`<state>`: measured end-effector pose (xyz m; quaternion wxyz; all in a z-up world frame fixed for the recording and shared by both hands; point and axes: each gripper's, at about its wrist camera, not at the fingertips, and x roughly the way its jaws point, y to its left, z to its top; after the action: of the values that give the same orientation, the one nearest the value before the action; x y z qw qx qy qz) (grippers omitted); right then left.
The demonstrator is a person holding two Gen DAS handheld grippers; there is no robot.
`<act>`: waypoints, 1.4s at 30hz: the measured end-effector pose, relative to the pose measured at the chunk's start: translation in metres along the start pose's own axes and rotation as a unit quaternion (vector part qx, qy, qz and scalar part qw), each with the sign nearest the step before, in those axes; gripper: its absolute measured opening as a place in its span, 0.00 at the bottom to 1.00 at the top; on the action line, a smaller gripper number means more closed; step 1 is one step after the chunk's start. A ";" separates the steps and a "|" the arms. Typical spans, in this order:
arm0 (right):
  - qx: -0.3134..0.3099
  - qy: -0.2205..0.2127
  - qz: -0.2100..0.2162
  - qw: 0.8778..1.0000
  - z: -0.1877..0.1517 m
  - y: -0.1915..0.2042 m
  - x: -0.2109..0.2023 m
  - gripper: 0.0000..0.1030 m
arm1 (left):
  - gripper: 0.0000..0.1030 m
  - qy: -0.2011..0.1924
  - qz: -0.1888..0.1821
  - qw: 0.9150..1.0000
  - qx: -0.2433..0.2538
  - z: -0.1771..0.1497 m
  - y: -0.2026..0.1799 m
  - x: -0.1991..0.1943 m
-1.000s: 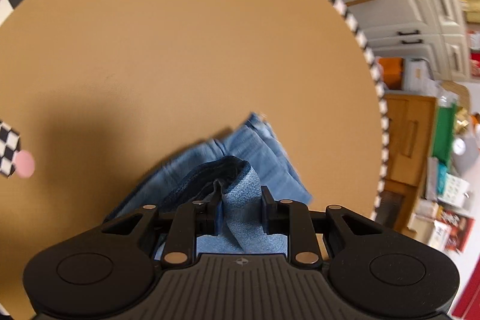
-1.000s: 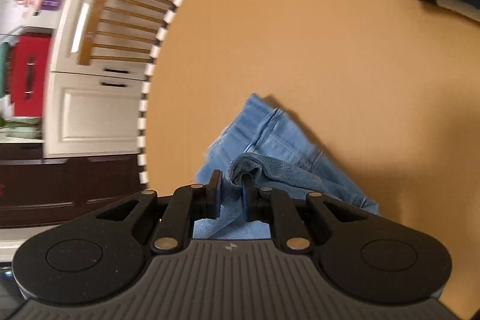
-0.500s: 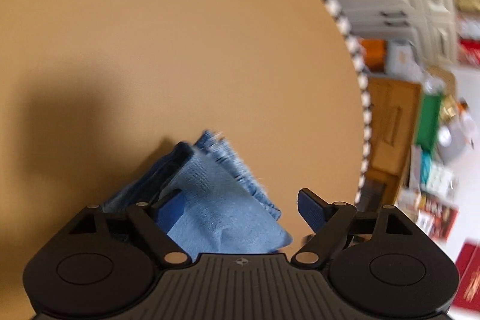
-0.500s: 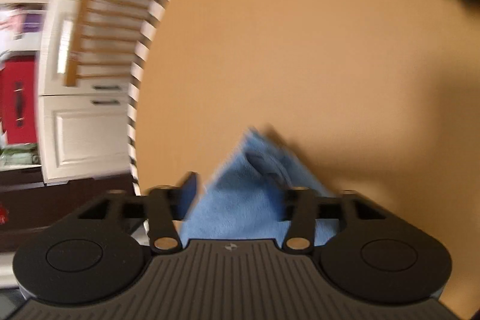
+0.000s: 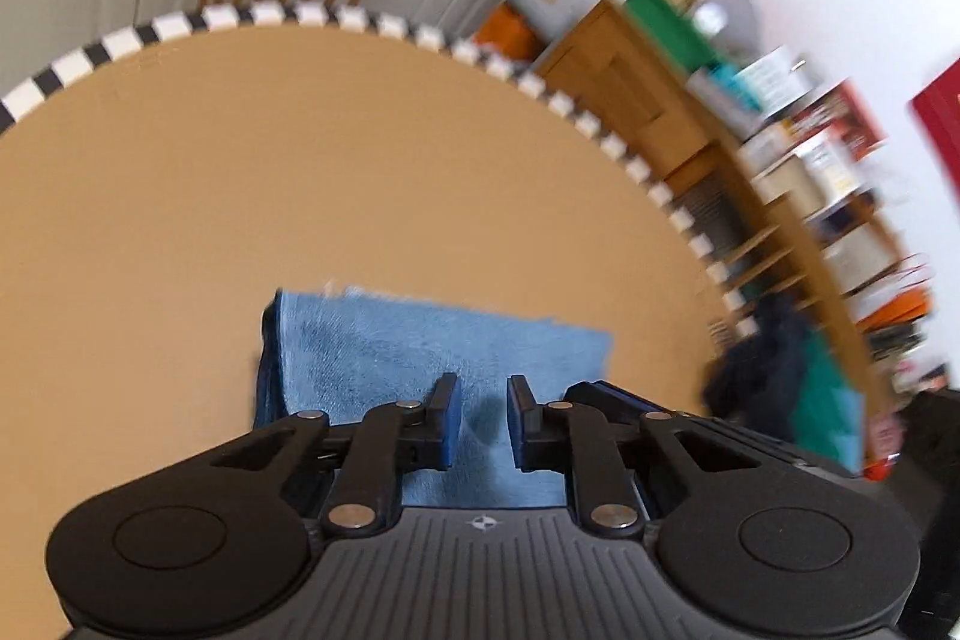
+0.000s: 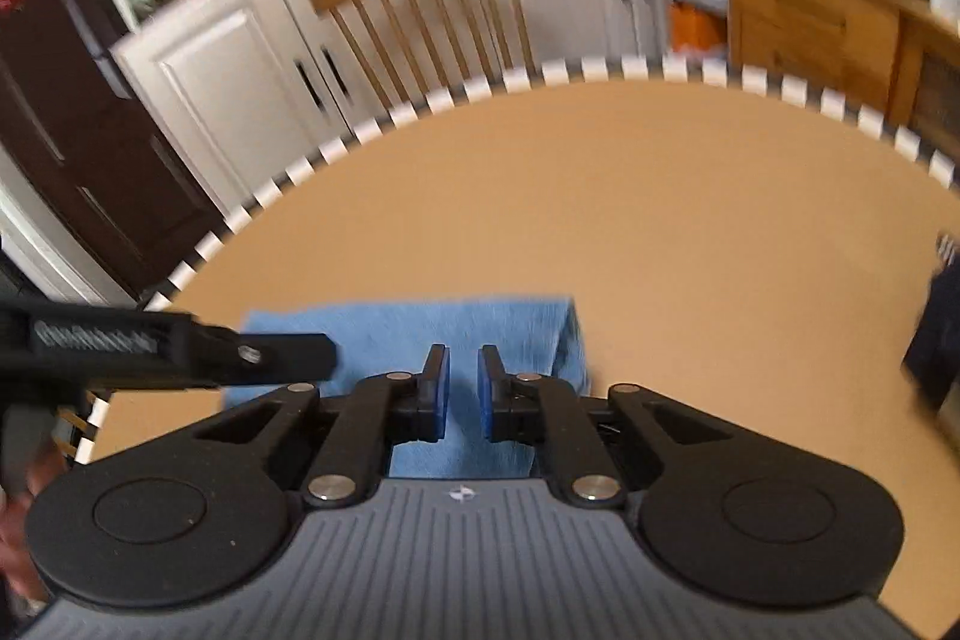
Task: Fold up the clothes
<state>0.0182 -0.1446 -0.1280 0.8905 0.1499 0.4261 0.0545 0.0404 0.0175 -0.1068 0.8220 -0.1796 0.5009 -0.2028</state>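
**Mia:** Where are the jeans (image 5: 420, 358) now?

**Sam:** They lie flat on the round worktop (image 5: 300, 160), folded into a small blue block. They sit right under and just ahead of both tongs.

**Mia:** Are the tongs holding them?

**Sam:** No. The left tongs (image 5: 478, 421) are closing, and only a thin gap shows between the blue pads. Nothing is pinched in there. The cloth is just below them. The right tongs (image 6: 463, 400) are closing too, with nothing between the pads. In the right view the left tongs (image 6: 180, 346) poke in from the left side, over the near left corner of the jeans (image 6: 420, 334).

**Mia:** So what is the job right now?

**Sam:** I think this fold is done, and the tongs are letting the block be. To do it well, keep the pads up off the cloth so they do not drag the top layer.

**Mia:** What if it needs one more fold?

**Sam:** Then open wide first, come down on the two near corners, and pinch all the layers at once. The left side looks thick, so bite deep there.

**Mia:** What is that dark heap (image 5: 762, 358) far to the right of the tongs?

**Sam:** Maybe more clothes. It is too blurry to tell.
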 end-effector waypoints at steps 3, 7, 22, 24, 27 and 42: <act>0.012 0.012 -0.012 1.000 -0.007 -0.008 0.017 0.09 | 0.04 0.016 0.033 0.999 -0.029 -0.001 0.012 0.020; 0.022 0.010 -0.008 1.000 -0.012 -0.011 0.024 0.08 | 0.04 0.022 0.055 0.998 0.017 -0.002 0.006 0.026; 0.024 -0.081 0.006 0.996 -0.073 -0.010 -0.094 0.17 | 0.45 -0.031 0.054 0.994 0.091 -0.070 0.009 -0.085; 0.002 -0.069 -0.004 0.998 -0.090 -0.005 -0.092 0.18 | 0.44 -0.041 0.072 0.989 0.119 -0.091 0.008 -0.076; -0.009 -0.042 -0.022 0.999 -0.106 -0.002 -0.074 0.17 | 0.46 -0.024 0.094 0.989 0.114 -0.098 0.013 -0.051; 0.082 -0.038 -0.027 0.996 -0.117 -0.032 -0.069 0.25 | 0.55 -0.022 0.110 0.989 0.097 -0.092 0.026 -0.047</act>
<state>-0.1173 -0.1647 -0.1560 0.8917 0.2128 0.3993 -0.0106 -0.0573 0.0553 -0.1246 0.8635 -0.0469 0.4776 -0.1550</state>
